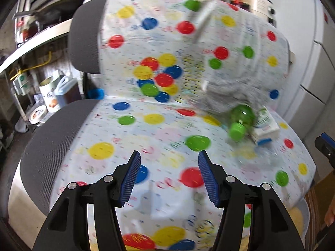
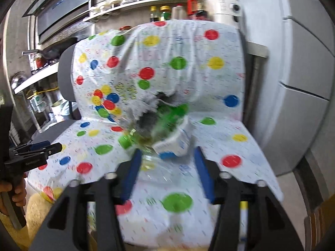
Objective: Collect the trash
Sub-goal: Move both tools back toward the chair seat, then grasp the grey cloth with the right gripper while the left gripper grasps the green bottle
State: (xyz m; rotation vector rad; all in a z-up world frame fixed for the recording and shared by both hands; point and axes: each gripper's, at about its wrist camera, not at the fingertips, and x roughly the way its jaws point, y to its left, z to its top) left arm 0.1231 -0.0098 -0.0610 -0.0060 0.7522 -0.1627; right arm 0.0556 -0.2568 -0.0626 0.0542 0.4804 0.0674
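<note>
A: Right wrist view first. The right gripper (image 2: pixel 165 173) is spread wide and empty, its blue pads (image 2: pixel 132 175) on either side of a clear crumpled bottle (image 2: pixel 155 167). What matters for this grab?

B: The trash sits in one heap at the back of the seat, toward its right edge, against the backrest: a green bottle (image 1: pixel 240 117) on its side with the cap (image 1: pixel 236 130) pointing forward, a white carton (image 1: pixel 266 125) touching it, and the clear bottle in front. I'd judge the clear one is the nearest target. Close on its body, not the neck, and slowly, since thin plastic buckles and slips.

A: And the left gripper (image 1: pixel 168 177)?

B: Released too, holding nothing, hovering over the front middle of the seat, well apart from the heap.

A: Textures?

B: The chair (image 1: pixel 50 146) has grey mesh. A slick white cover (image 1: pixel 146 142) with coloured dots lies over it and wrinkles easily, so don't pinch it. Something grey and fuzzy (image 2: pixel 146 108) lies behind the bottles; blur hides what it is.
</note>
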